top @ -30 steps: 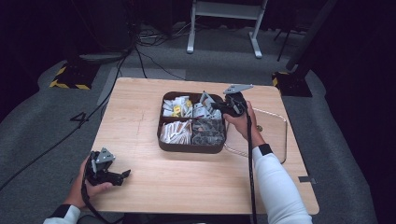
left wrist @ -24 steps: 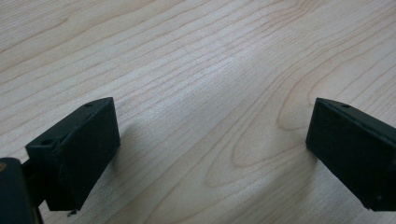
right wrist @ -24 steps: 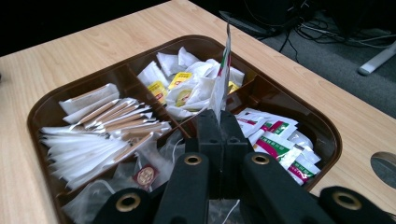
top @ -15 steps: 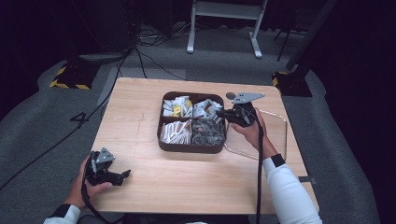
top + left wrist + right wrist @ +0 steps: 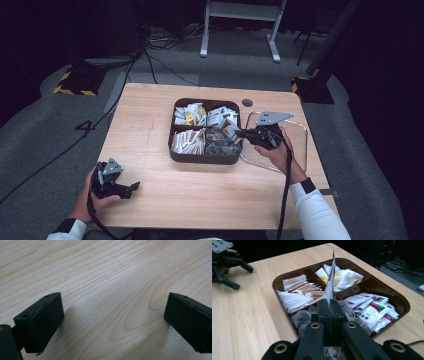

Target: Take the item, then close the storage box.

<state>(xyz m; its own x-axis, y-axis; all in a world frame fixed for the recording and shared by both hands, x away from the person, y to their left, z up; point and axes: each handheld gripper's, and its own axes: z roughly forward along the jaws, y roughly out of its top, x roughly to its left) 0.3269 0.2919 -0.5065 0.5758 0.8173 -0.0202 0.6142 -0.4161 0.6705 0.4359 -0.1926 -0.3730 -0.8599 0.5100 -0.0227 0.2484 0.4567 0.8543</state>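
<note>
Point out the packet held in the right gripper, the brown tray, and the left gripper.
packet (image 5: 330, 282), right gripper view, its upright flat face.
brown tray (image 5: 202, 159), high view, its near wall.
left gripper (image 5: 131, 189), high view, between its open fingers.

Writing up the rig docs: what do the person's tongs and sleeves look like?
Both tongs, left tongs and right tongs, are black with blocky jaws; brass-coloured pivot rivets show in the right gripper view. Each carries a grey three-cornered plate with small holes and trails a black cable. The sleeves are white with dark cuffs.
</note>
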